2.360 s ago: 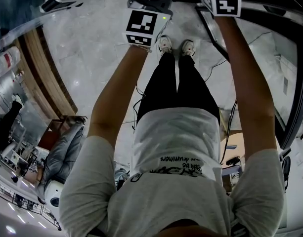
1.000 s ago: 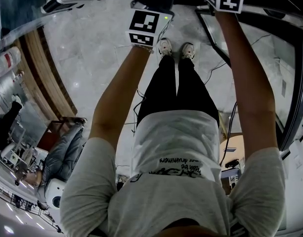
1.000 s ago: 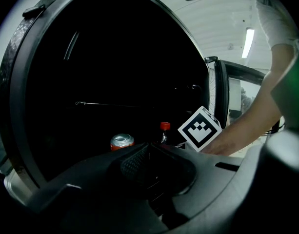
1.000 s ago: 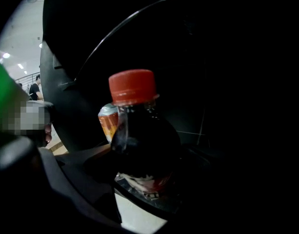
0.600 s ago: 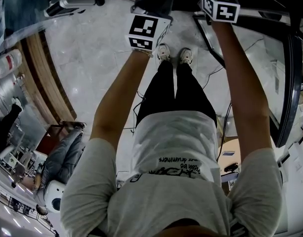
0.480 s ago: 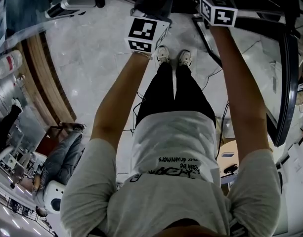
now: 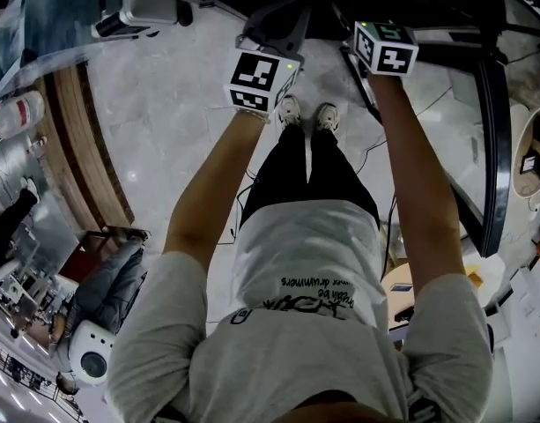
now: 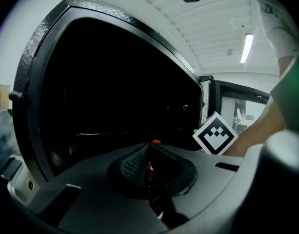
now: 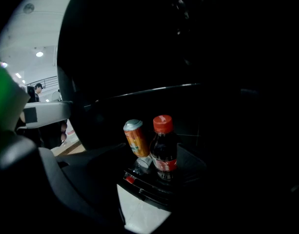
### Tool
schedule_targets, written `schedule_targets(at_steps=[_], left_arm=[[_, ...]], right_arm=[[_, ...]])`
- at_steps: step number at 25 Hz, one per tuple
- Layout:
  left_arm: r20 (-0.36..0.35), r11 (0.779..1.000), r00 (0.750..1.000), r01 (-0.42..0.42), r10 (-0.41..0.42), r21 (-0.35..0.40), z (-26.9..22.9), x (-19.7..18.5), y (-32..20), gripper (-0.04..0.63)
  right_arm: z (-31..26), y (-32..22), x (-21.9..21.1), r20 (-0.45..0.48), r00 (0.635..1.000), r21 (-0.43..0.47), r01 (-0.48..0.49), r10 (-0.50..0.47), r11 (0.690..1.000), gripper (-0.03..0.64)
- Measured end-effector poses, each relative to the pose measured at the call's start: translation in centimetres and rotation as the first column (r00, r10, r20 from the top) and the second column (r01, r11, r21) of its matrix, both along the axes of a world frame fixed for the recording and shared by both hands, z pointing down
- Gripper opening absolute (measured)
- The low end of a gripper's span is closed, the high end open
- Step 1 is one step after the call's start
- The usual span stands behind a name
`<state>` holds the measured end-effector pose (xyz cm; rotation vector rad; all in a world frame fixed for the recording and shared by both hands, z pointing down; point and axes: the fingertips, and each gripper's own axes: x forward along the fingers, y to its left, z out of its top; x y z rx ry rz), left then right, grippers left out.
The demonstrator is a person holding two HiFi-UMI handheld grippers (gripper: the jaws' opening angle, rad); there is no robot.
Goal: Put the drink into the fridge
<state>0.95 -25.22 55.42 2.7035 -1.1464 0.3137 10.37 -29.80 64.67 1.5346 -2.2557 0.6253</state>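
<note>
Tipping risk: cola bottle [image 9: 163,147] and orange can [image 9: 136,138] stand close together in the dark, seemingly already inside the fridge [image 8: 115,82]. The can looks tilted, so a nudge could topple both.
Right tongs [image 9: 148,175]: the jaws are apart and have just been closing. Both drinks show between them and no pad is seen pressing. Closing further could pinch two at once or knock one over.
Left tongs [image 8: 150,149]: the jaws are together with nothing between them, facing the opening's rim [image 8: 42,52], which they could strike.
Darkness: whatever bears the drinks cannot be made out, so clearance is hard to judge.
</note>
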Motion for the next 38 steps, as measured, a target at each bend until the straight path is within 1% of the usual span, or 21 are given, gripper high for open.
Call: schedule_targets(at_steps=[6, 10, 15, 19, 22, 27, 33, 38], left_arm=[[-0.013, 1.0, 1.0, -0.008, 0.008, 0.003, -1.9, -0.2, 0.9, 0.023], [-0.021, 1.0, 1.0, -0.014, 0.014, 0.011, -3.3, -0.5, 1.3, 0.023], [-0.037, 1.0, 0.999, -0.017, 0.018, 0.026, -5.5, -0.7, 2.3, 0.021], [-0.057, 1.0, 0.998, -0.005, 0.005, 0.015, -7.2, -0.8, 3.2, 0.021], [-0.069, 1.0, 0.998, 0.001, 0.001, 0.019, -8.8, -1.0, 3.9, 0.021], [-0.085, 0.998, 0.996, -0.021, 0.026, 0.059, -12.0, -1.1, 4.5, 0.021], [-0.104, 0.998, 0.994, -0.016, 0.022, 0.056, -14.8, -2.0, 5.4, 0.021], [-0.121, 0.997, 0.992, -0.015, 0.023, 0.07, -17.3, -2.6, 6.0, 0.021]], right_arm=[[-2.2, 2.1, -0.5, -0.041, 0.997, 0.036, 0.064, -0.063, 0.997, 0.225], [-4.0, 3.4, -1.2, -0.067, 0.993, 0.06, 0.1, -0.096, 0.993, 0.172], [-7.3, 5.0, -1.9, -0.083, 0.99, 0.103, 0.124, -0.116, 0.987, 0.095], [-10.6, 6.4, -2.2, -0.084, 0.988, 0.142, 0.137, -0.126, 0.98, 0.033], [-12.5, 7.7, -3.0, -0.085, 0.984, 0.151, 0.167, -0.155, 0.974, 0.02], [-15.8, 8.8, -4.3, -0.086, 0.98, 0.185, 0.191, -0.178, 0.964, 0.008], [-19.4, 10.0, -5.9, -0.086, 0.974, 0.192, 0.22, -0.207, 0.956, 0.008], [-22.9, 10.2, -6.4, -0.086, 0.973, 0.226, 0.23, -0.216, 0.947, 0.008]])
